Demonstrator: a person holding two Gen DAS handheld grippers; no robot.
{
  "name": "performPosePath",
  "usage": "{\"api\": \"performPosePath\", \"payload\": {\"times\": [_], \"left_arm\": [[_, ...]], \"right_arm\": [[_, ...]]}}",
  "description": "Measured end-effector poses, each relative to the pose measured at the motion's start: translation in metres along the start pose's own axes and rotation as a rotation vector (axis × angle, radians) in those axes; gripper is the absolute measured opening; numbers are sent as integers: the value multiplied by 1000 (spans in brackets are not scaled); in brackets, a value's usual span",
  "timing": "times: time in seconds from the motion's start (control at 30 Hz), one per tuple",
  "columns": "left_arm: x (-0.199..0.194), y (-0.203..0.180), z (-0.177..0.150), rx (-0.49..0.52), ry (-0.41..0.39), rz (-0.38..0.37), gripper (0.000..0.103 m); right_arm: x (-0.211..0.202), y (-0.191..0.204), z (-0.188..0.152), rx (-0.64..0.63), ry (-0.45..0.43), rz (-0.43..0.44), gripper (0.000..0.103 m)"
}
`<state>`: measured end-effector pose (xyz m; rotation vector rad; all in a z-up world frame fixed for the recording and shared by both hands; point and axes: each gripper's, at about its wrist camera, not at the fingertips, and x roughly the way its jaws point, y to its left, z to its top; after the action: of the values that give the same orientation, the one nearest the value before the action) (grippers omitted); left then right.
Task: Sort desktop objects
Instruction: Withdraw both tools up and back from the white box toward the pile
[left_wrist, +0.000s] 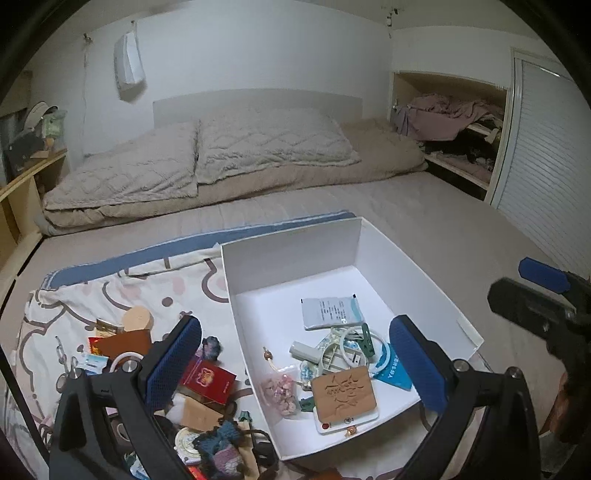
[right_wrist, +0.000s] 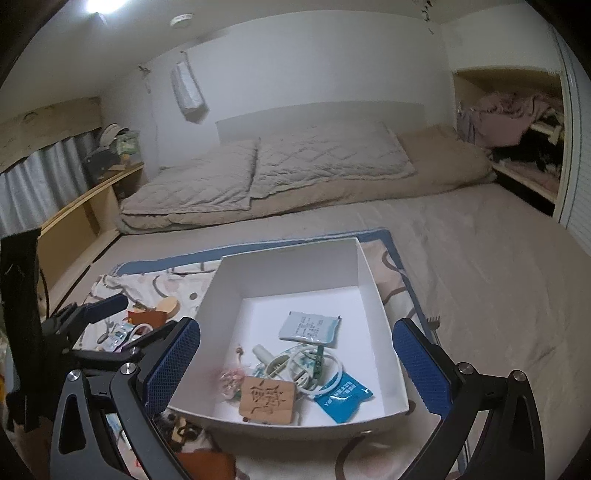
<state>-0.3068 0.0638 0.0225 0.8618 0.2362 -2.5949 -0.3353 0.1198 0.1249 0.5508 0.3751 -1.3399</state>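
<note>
Far left on the patterned blanket (left_wrist: 110, 291), a loose pile of small things: a tan wooden block (left_wrist: 138, 318), a brown leather piece (left_wrist: 125, 345), a red packet (left_wrist: 208, 380), and knitted yarn bits (left_wrist: 221, 446) nearest the camera. Just above that pile, the left gripper (left_wrist: 293, 363), fingers spread wide, nothing between the blue pads (left_wrist: 173, 362). Right of the pile, touching the blanket, an open white box (left_wrist: 291, 251) with a clutter on its floor: a white sachet (left_wrist: 330, 308) toward the back, white rings (left_wrist: 360, 345) and green clips tangled in the middle, a carved wooden tile (left_wrist: 344, 395) on a white card at the front, a small bag of pink beads (left_wrist: 280, 393) beside it, a blue sachet (right_wrist: 341, 398) to the right. Over the box's near edge, the right gripper (right_wrist: 297, 367), fingers likewise held apart and empty. Behind everything, a bed (right_wrist: 480, 251) with grey pillows
</note>
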Motion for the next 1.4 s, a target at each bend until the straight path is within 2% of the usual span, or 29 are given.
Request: {"api": "performPosePath", "payload": {"times": [0.53, 0.9, 1.23, 1.4], "left_arm": [[-62, 41, -8, -45, -65, 68, 102], [-118, 88, -18, -84, -141, 141, 102], [-147, 125, -33, -90, -156, 199, 103], [-155, 143, -47, -92, -150, 216, 103]], "right_arm": [[-37, 35, -5, -28, -25, 52, 103], [-43, 71, -11, -54, -7, 109, 103], [-42, 103, -19, -110, 10, 141, 103], [-33, 122, -31, -174, 51, 146, 103]]}}
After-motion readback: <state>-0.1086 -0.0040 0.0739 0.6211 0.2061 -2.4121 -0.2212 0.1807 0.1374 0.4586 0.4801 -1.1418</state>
